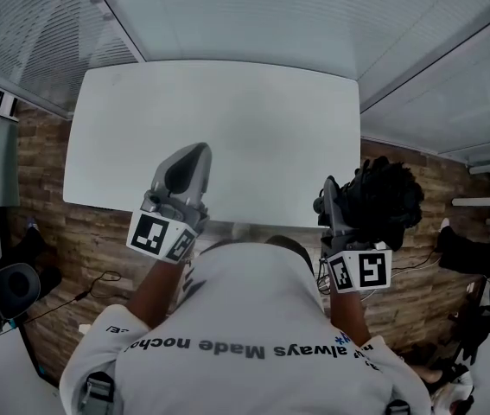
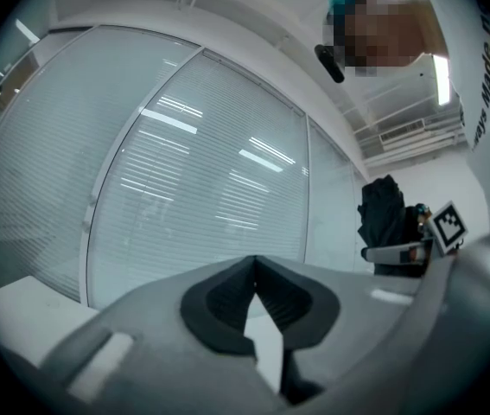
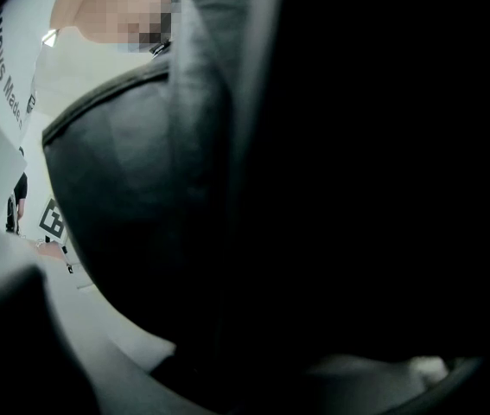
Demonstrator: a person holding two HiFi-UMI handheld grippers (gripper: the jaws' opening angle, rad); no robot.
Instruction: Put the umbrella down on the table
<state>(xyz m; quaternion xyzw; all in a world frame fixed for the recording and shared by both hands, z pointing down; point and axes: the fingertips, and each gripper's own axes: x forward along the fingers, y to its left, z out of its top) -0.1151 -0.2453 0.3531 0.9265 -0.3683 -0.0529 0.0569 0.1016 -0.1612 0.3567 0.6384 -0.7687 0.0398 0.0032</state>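
Grips wide with the right gripper around the folded black umbrella; in the right gripper view, nothing but dark fabric between the jaws. Keeps the left gripper closed tip to tip on nothing, poised over the near edge of the white table. Holds the umbrella in the air by the table's near right corner, mostly outside the edge and above the wood-plank floor, not yet on the tabletop.

To do this step well:
- Carry the umbrella sideways to a spot well inside the edge, not merely onto the corner, as a guard against rolling or tipping off the rim.
- Keep it level and lower to full contact along its length.
- Release only after full rest on the surface.
- Spread the jaws wide to avoid snagging loose cloth on a pad.
- Keep the left gripper clear of the landing spot, or park it beside the bundle as a stop.
- Withdraw straight back along the jaws, without dragging the umbrella.
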